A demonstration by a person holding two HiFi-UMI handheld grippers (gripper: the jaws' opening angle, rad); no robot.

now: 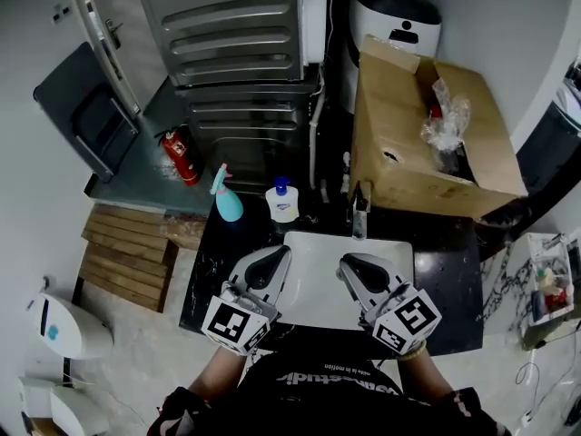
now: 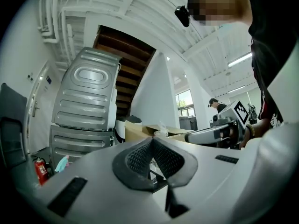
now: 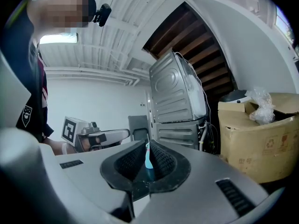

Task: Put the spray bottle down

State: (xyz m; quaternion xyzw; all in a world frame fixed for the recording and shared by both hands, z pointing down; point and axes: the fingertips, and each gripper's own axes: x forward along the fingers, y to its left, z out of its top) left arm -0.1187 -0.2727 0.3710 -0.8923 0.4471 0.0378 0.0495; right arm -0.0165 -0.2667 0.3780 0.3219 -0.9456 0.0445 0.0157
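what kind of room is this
Probably a utility or laundry corner: a white rectangular sink in a black counter, grey ribbed metal machines stacked behind, a red fire extinguisher nearby.

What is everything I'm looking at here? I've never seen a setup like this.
spray bottle: 1, teal with a pink trigger, standing on the counter, left of the sink
soap bottle: 1, white and blue, beside the spray bottle
sink: 1, white, set in the black counter
faucet: 1, metal, behind the sink
cardboard box: 1, brown, open, back right
fire extinguisher: 1, red, floor, left
wooden pallet: 1, brown, floor, left
left gripper: 1, white and black, shut, empty, over the sink
right gripper: 1, same colours, shut, empty, over the sink
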